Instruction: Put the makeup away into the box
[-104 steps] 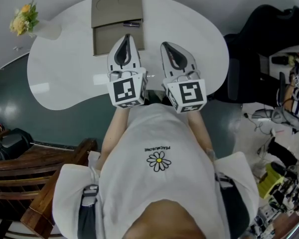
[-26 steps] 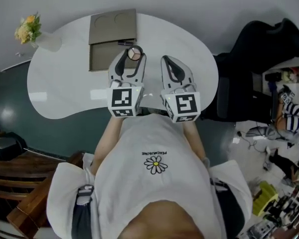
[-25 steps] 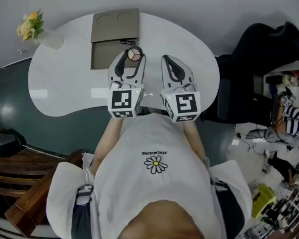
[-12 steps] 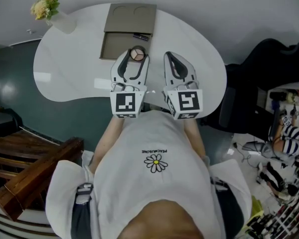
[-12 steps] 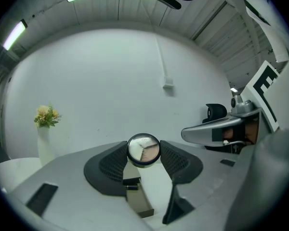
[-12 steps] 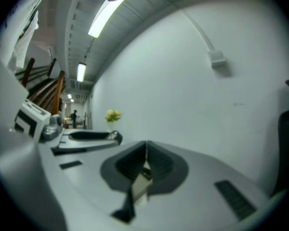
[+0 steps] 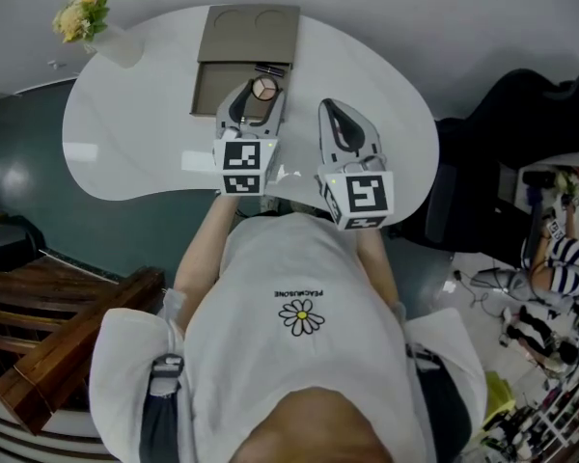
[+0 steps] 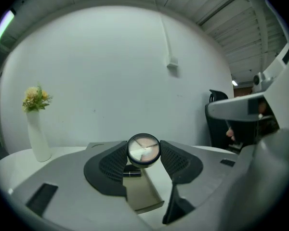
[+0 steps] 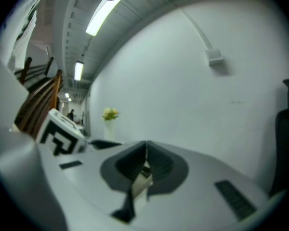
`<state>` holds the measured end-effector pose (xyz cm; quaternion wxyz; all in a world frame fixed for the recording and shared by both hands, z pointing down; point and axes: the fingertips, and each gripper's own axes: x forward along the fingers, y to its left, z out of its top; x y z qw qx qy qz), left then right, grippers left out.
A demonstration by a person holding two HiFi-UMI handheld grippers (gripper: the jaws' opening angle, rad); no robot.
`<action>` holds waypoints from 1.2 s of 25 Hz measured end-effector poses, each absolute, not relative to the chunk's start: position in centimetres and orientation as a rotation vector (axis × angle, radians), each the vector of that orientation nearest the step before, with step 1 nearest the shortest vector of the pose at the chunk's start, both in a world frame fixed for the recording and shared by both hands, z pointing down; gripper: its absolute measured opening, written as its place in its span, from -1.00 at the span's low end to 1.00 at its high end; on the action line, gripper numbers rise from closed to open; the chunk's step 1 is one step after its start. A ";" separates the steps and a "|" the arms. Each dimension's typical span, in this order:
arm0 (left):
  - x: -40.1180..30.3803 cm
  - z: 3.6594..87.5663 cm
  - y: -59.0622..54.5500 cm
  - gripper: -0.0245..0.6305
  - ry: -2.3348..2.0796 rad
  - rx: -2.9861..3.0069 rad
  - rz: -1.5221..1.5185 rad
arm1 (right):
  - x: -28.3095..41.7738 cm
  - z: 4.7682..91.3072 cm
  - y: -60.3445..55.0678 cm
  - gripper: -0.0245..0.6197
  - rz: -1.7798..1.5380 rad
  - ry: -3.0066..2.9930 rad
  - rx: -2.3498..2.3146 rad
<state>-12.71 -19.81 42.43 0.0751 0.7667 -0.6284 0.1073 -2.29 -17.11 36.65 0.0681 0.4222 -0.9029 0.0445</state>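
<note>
A round compact (image 7: 263, 88) with pink and beige powder sits between the pads of my left gripper (image 7: 261, 90), which is shut on it. It hangs over the near right part of the taupe box tray (image 7: 212, 90). The box's lid (image 7: 251, 33) lies open behind. In the left gripper view the compact (image 8: 143, 149) fills the gap between the jaws, with the tray (image 8: 142, 196) below. A black lipstick tube (image 7: 267, 69) lies in the tray, just beyond the compact. To the right, my right gripper (image 7: 336, 109) hovers over the white table (image 7: 135, 133), shut and empty, tips (image 9: 146, 159) together.
A white vase with yellow and orange flowers (image 7: 95, 25) stands at the table's far left. A black chair (image 7: 521, 104) is to the right of the table. A wooden chair (image 7: 58, 345) sits low on the left. The table's near edge curves under my grippers.
My left gripper has moved forward and down with the compact, from the table in front of the box to over the tray. The right gripper has hardly moved.
</note>
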 end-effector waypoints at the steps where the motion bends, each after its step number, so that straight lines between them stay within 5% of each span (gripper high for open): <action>1: -13.0 43.8 -20.6 -0.24 -1.850 2.282 0.387 | -2.3 36.7 -17.0 -0.83 0.138 -2.715 1.275; 18: -14.0 58.3 -26.3 -0.24 -1.285 2.118 1.113 | 1.9 39.7 -16.2 -0.83 0.327 -2.566 1.444; 30: -13.7 60.0 -26.7 -0.23 -1.224 2.110 1.119 | 4.4 40.3 -15.4 -0.83 0.342 -2.499 1.531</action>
